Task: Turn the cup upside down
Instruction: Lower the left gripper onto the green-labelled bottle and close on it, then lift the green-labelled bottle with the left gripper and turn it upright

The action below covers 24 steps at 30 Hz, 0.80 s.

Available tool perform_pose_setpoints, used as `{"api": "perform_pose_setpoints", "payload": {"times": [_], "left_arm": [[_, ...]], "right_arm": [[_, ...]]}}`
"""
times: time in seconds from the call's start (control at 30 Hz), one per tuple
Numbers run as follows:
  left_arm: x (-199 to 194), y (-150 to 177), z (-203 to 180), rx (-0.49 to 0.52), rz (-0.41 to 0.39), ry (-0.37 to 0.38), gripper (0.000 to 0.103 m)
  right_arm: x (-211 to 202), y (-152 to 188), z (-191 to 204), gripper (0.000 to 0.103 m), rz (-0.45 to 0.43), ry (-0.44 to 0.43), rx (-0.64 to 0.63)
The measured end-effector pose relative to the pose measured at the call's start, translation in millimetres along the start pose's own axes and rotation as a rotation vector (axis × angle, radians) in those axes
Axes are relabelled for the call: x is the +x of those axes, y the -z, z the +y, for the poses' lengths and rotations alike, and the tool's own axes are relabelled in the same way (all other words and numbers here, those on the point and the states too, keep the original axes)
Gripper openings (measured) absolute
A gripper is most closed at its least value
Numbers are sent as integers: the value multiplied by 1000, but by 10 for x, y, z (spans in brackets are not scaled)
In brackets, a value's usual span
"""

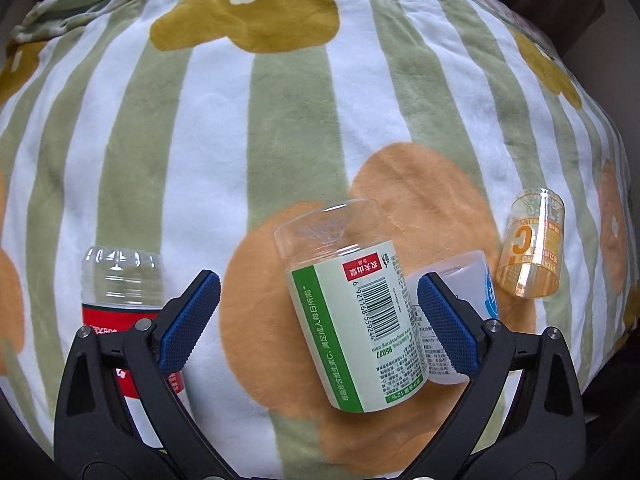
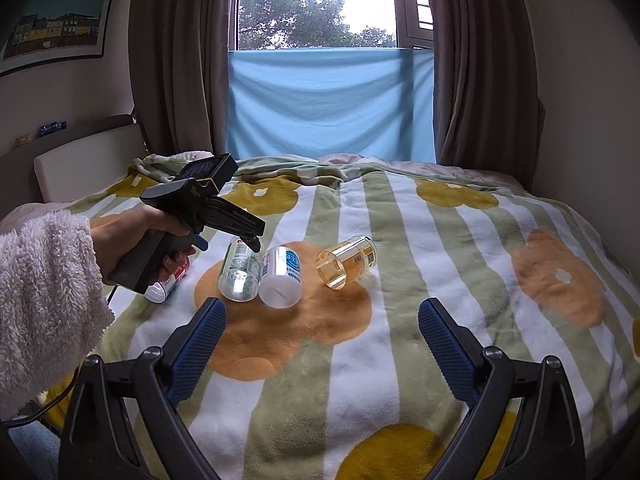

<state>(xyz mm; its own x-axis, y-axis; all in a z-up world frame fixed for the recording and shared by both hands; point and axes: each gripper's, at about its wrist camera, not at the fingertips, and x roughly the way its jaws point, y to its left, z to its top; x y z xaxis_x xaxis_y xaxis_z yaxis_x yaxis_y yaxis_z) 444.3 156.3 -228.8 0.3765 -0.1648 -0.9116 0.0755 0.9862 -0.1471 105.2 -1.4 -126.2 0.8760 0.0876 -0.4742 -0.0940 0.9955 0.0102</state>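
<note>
Both tools gape wide and hold nothing, the left tool (image 1: 318, 300) over the green-labelled cup (image 1: 356, 320) lying on the bed (image 1: 200, 140), the right tool (image 2: 322, 320) well back.

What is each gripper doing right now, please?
Left gripper: open, empty, fingers either side of the lying clear plastic cup with the green label.
Right gripper: open, holding nothing, above the striped blanket.

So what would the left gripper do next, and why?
Probably ease down and close on the green-labelled cup. The left gripper hovers with jaws open around it, not touching, and the cup lies on its side on the blanket, beside the white cup. The right gripper waits open, further back.
</note>
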Motion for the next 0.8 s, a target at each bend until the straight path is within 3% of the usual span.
{"api": "perform_pose_setpoints", "payload": {"times": [0.17, 0.27, 0.4, 0.8], "left_arm": [[166, -57, -3, -21, 37, 9, 95], [240, -47, 7, -42, 62, 47, 84], [315, 3, -25, -49, 98, 102, 62], [-37, 308, -55, 18, 68, 76, 61]], "right_arm": [[83, 37, 40, 96, 14, -21, -1], [116, 48, 61, 96, 22, -35, 0], [120, 59, 86, 96, 26, -43, -7], [31, 25, 102, 96, 32, -55, 15]]}}
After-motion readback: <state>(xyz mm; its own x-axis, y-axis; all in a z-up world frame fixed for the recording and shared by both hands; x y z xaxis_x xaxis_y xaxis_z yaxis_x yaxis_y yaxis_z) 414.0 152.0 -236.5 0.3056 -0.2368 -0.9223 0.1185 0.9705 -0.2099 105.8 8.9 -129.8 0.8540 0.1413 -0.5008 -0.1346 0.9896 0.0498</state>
